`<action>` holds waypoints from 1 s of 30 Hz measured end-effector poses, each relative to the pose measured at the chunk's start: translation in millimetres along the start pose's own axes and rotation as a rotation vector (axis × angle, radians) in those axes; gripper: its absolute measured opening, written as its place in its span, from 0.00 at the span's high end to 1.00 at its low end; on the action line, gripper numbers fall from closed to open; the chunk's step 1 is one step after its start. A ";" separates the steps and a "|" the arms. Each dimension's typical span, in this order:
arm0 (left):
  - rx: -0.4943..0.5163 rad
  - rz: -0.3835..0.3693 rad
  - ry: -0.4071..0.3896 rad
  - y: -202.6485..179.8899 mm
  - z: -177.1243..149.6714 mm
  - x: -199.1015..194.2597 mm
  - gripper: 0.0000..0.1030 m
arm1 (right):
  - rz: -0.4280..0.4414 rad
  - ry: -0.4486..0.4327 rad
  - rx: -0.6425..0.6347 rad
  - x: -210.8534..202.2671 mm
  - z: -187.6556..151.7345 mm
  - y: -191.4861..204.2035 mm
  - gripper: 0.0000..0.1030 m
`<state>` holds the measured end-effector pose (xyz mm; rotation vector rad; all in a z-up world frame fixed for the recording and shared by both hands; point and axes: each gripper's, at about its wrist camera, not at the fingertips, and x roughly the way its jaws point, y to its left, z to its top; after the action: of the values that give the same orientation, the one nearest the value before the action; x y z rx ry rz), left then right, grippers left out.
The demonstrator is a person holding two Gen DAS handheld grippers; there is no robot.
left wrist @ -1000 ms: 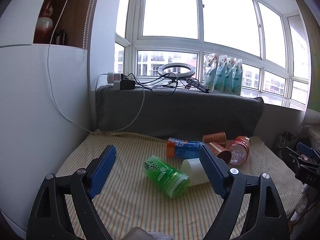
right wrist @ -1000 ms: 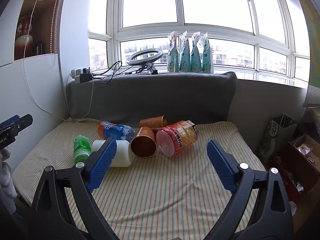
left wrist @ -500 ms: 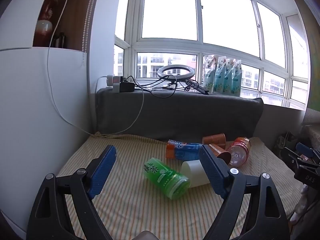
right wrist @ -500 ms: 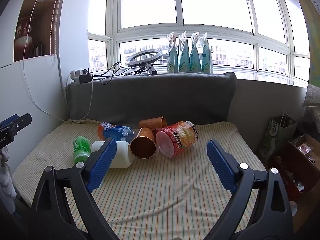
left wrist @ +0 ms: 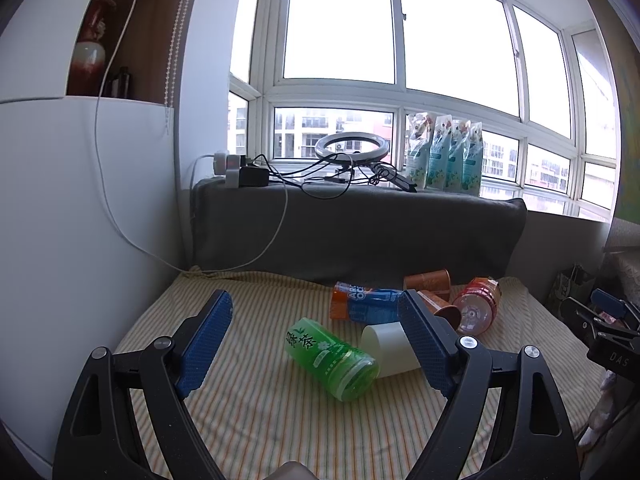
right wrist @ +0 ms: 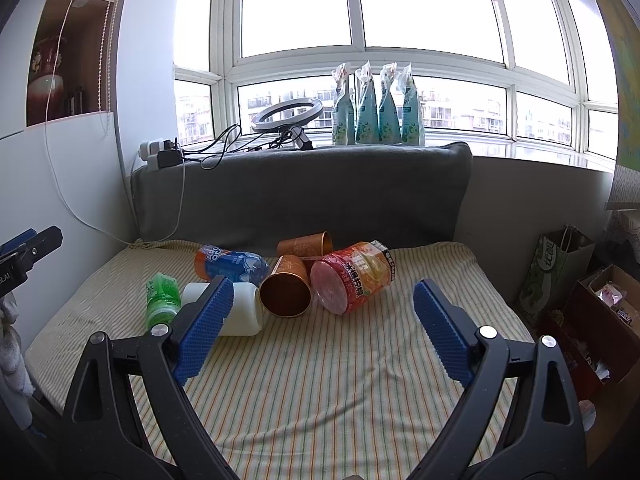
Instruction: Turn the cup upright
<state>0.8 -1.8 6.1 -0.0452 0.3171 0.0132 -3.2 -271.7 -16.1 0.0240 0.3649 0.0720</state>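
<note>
While both sets of jaws stand wide apart and empty, nothing upright yet: six cups lying tipped in a close cluster on the striped bedcover (right wrist: 340, 380). Left gripper (left wrist: 316, 344) hanging above the green cup (left wrist: 330, 354), with the white cup (left wrist: 390, 346) touching its right flank. Right gripper (right wrist: 320, 328) facing the copper cup (right wrist: 286, 290), mouth toward the camera, wedged between the white cup (right wrist: 240, 308) and the red-orange cup (right wrist: 352, 276). Further back, a blue-orange cup (right wrist: 230, 264) and a second copper cup (right wrist: 306, 245).

Risks, as judged: round sides rolling off on the soft cover under a glancing touch; a finger pushing a neighbour instead of entering the tight gap; thin walls buckling under a hard squeeze; an upright cup toppling again on yielding bedding.
</note>
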 end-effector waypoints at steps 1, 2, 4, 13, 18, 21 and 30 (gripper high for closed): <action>0.000 0.000 -0.001 -0.2 -0.4 -0.4 0.17 | 0.000 0.000 0.000 0.1 -0.2 0.3 0.09; 0.000 0.000 -0.001 -0.3 -0.2 -0.3 0.17 | 0.002 0.000 0.002 3.4 1.1 -4.1 0.09; 0.000 0.001 -0.002 -0.6 0.1 0.3 0.17 | 0.000 0.001 0.001 3.4 1.4 -3.5 0.09; 0.002 -0.003 0.000 -0.3 -1.6 -0.9 0.18 | 0.005 0.002 -0.003 2.1 -1.3 0.7 0.09; 0.001 -0.001 0.001 0.7 -1.3 -0.2 0.18 | 0.006 0.004 -0.003 3.2 -1.2 1.4 0.09; 0.002 -0.003 0.002 -1.4 -2.2 0.1 0.17 | 0.006 0.004 -0.004 3.3 -0.8 0.6 0.09; 0.006 -0.004 0.004 -2.7 -3.8 1.1 0.17 | 0.007 0.004 -0.002 3.7 -1.0 0.7 0.09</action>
<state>0.7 -4.7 2.3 -0.0398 0.3207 0.0080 -0.1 -270.7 -18.3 0.0233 0.3691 0.0789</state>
